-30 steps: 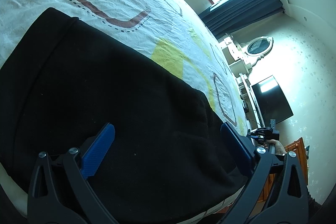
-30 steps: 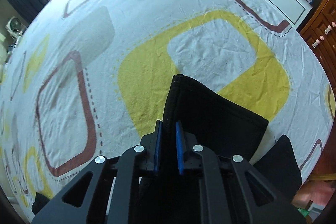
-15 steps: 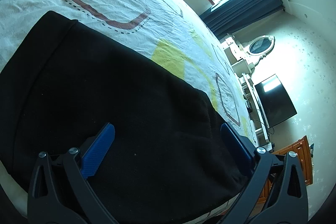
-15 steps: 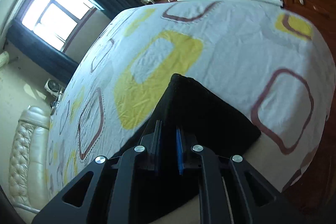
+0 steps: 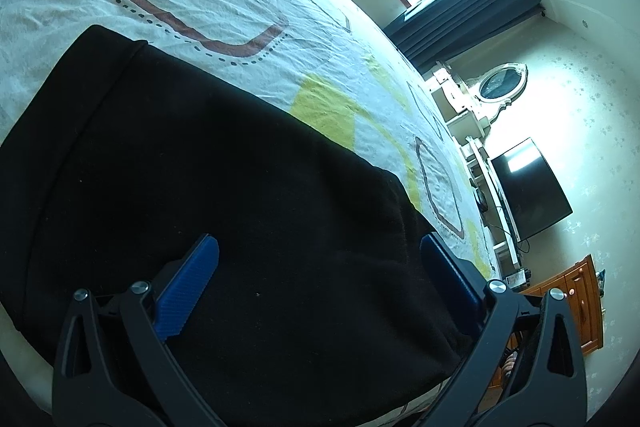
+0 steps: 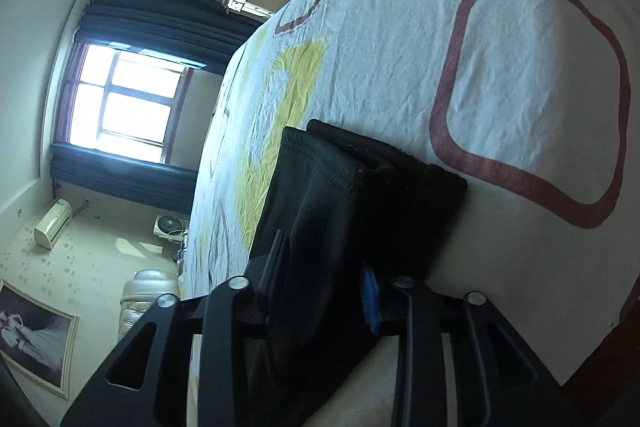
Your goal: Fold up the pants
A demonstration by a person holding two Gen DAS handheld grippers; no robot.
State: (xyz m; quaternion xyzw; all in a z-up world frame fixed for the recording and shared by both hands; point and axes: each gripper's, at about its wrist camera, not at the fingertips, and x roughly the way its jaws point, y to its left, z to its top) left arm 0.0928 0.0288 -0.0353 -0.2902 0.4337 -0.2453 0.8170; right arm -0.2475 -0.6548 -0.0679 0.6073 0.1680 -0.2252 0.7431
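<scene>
Both grippers work black pants (image 5: 224,187) spread on a patterned bedsheet (image 5: 224,3). Left gripper (image 5: 320,251) hovers over the fabric, blue pads (image 5: 188,287) spread wide. Right gripper (image 6: 326,267) pinches the bunched pant-leg hems (image 6: 360,183) between its fingers.
</scene>
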